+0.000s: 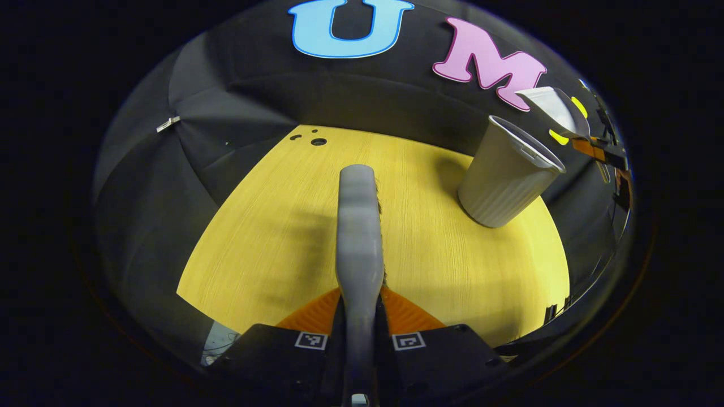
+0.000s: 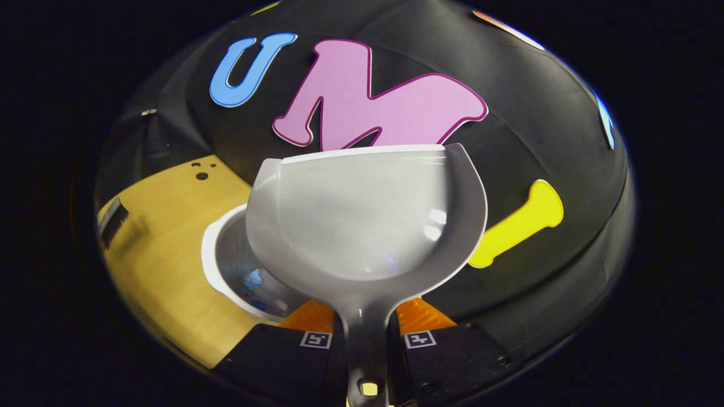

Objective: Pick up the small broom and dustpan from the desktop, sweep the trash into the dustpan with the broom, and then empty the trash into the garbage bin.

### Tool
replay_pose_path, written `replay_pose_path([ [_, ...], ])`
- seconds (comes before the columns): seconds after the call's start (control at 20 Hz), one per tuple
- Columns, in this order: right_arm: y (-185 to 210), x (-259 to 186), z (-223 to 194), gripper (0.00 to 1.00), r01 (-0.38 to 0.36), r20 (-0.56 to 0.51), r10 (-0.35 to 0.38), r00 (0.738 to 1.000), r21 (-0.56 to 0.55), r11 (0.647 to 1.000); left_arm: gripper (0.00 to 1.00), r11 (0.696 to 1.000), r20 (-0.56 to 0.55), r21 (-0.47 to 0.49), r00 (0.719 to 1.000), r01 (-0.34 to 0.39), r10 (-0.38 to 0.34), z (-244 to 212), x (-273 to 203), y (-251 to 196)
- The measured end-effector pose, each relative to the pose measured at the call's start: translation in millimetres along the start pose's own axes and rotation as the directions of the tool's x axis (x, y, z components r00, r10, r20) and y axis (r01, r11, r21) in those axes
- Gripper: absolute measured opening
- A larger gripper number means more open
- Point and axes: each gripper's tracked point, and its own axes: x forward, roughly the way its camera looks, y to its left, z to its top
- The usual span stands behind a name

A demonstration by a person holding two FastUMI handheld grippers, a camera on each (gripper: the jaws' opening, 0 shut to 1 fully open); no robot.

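In the right gripper view the right gripper (image 2: 367,333) has its jaws closed on the handle of the grey dustpan (image 2: 362,220), which fills the middle of the frame, above and partly over the open white bin (image 2: 226,265) at lower left; I judge it is held there for emptying. Something bluish lies inside the bin.

In the left gripper view the left gripper (image 1: 360,333) clamps the broom (image 1: 358,226) by its handle, pointing up the centre over the yellow tabletop (image 1: 271,237), parked clear of the bin (image 1: 506,175) at upper right.
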Motion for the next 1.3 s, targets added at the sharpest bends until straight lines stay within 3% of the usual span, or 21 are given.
replay_pose_path([
  [0.1, 4, -4, 6, 0.31, -0.008, 0.030, 0.006, 1.000, 0.042, 0.999, 0.31, 0.999, 0.003, 0.032, 1.000, 0.009, -0.009, 3, -1, 2],
  [0.3, 31, -28, 11, 0.31, -0.035, 0.031, 0.032, 0.999, 0.112, 0.993, 0.27, 0.988, 0.000, 0.152, 0.999, 0.032, -0.033, 11, -5, 15],
  [0.5, 103, -76, -1, 0.28, -0.114, -0.008, 0.118, 0.993, 0.227, 0.967, 0.31, 0.969, 0.025, 0.242, 0.998, 0.057, -0.065, 22, -6, 34],
  [0.6, 138, -88, -13, 0.31, -0.143, -0.029, 0.156, 0.987, 0.277, 0.950, 0.27, 0.956, 0.033, 0.280, 0.995, 0.085, -0.098, 22, -4, 37],
  [0.65, 155, -96, -17, 0.31, -0.157, -0.037, 0.175, 0.984, 0.291, 0.944, 0.31, 0.949, 0.031, 0.299, 0.993, 0.100, -0.114, 19, -2, 38],
  [0.75, 184, -108, -30, 0.31, -0.175, -0.057, 0.204, 0.977, 0.331, 0.927, 0.27, 0.935, 0.027, 0.331, 0.989, 0.126, -0.143, 13, 1, 43],
  [0.95, 231, -121, -57, 0.32, -0.166, -0.097, 0.223, 0.970, 0.406, 0.898, 0.24, 0.930, -0.012, 0.323, 0.984, 0.173, -0.179, -5, 14, 51],
  [1.0, 243, -124, -66, 0.31, -0.164, -0.117, 0.234, 0.965, 0.427, 0.889, 0.31, 0.931, -0.025, 0.319, 0.984, 0.176, -0.178, -9, 19, 54],
  [1.15, 275, -126, -97, 0.27, -0.146, -0.194, 0.266, 0.944, 0.478, 0.866, 0.28, 0.930, -0.064, 0.303, 0.978, 0.209, -0.198, -18, 34, 55],
  [1.25, 289, -122, -115, 0.31, -0.118, -0.238, 0.280, 0.930, 0.528, 0.841, 0.31, 0.929, -0.070, 0.308, 0.979, 0.204, -0.192, -21, 45, 60],
  [1.3, 297, -120, -125, 0.31, -0.104, -0.264, 0.287, 0.921, 0.543, 0.833, 0.28, 0.928, -0.077, 0.316, 0.981, 0.195, -0.180, -22, 52, 62],
])
